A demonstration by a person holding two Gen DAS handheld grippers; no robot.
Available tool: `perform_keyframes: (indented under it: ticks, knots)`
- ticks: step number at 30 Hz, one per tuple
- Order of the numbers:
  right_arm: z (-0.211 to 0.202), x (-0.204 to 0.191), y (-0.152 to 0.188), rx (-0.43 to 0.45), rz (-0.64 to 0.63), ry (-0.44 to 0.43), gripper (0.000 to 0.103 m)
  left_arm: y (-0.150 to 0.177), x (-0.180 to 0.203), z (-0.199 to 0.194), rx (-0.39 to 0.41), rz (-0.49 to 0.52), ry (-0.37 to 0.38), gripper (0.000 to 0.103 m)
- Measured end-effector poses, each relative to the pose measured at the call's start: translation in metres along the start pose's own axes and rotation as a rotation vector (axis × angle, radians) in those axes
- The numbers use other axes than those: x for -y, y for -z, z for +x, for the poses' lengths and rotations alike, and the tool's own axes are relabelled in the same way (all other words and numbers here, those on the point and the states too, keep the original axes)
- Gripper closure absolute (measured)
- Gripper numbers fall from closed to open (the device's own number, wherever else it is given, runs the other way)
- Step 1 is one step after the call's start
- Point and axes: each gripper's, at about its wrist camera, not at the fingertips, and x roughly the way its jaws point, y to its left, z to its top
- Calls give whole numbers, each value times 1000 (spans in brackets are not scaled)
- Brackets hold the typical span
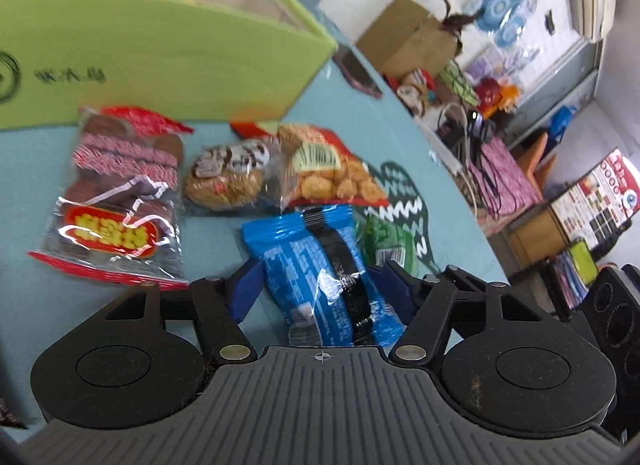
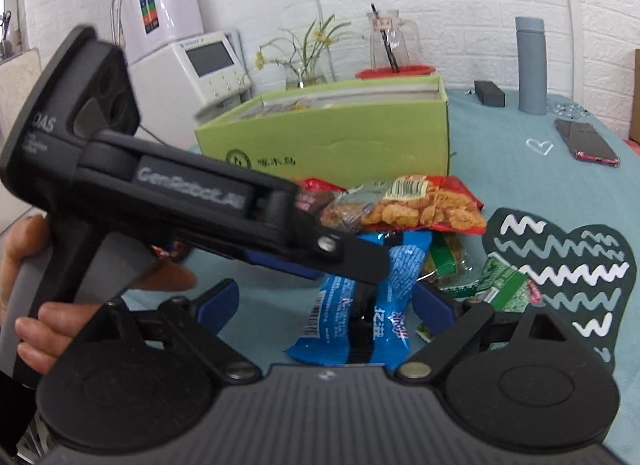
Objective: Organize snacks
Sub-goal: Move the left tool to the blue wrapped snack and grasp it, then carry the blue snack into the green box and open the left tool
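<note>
While the left gripper (image 1: 320, 285) closes its fingers around the blue snack packet (image 1: 320, 273) on the counter (image 1: 36, 185), the right gripper (image 2: 320, 301) hovers open; lifting toward the green box (image 2: 332, 137) looks next.

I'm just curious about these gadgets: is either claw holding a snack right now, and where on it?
The left claw straddles the middle of the blue packet; whether it grips yet can't be told. The right claw is open, holding nothing.

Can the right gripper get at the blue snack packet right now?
Probably not cleanly. The blue snack packet lies between the right gripper's open fingers, but the left gripper already straddles it, and its finger crosses over the packet.
</note>
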Motion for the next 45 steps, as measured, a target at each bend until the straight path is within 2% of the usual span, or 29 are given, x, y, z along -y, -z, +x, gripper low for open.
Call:
perform_keyframes:
  ticks: [3,8,12,13,14,17,19,21,24,26,27,29,32,38,41,45]
  knots:
    - [-2,-16,3,4,-35,0,9,5,3,-7,10,35,-38,63]
    - [-2,-38,13,-24,-29,-129,9,41,-2,-43,52,33,-130,64]
    - [-4,-58,23,-34,-60,-198,9,70,-7,-73,75,-7,-164,61]
    - [-4,-60,25,-35,-63,-200,9,75,-9,-78,82,-21,-166,59]
    - [-5,-62,26,-30,-65,-186,9,77,-11,-83,90,-33,-166,52]
    - [-14,-63,26,-10,-79,-110,9,82,-16,-99,138,-51,-172,41]
    - [-20,-62,30,-1,-75,-82,9,84,-17,-103,149,-62,-154,39]
    - [-20,-59,32,-3,-55,-93,9,85,-18,-100,134,-72,-129,39]
    - [-15,-63,34,-9,-60,-101,9,86,-13,-86,104,-62,-123,47]
    - [-12,-66,36,-10,-77,-93,10,87,-8,-84,108,-34,-138,48]
    - [-9,-67,38,-16,-84,-86,12,89,-6,-83,107,-23,-146,52]
    - [-7,-70,40,-7,-120,-59,29,90,-6,-82,101,-8,-158,80]
    - [-13,-67,33,-4,-96,-52,41,90,-5,-84,97,-6,-156,83]
    - [-23,-65,1,76,-148,-48,41,57,4,-103,165,-3,-113,84]
    - [-15,-58,-34,139,-194,-40,41,19,9,-109,214,27,-125,83]
    - [14,-42,-91,202,-255,-15,41,-54,12,-109,286,79,-174,81]
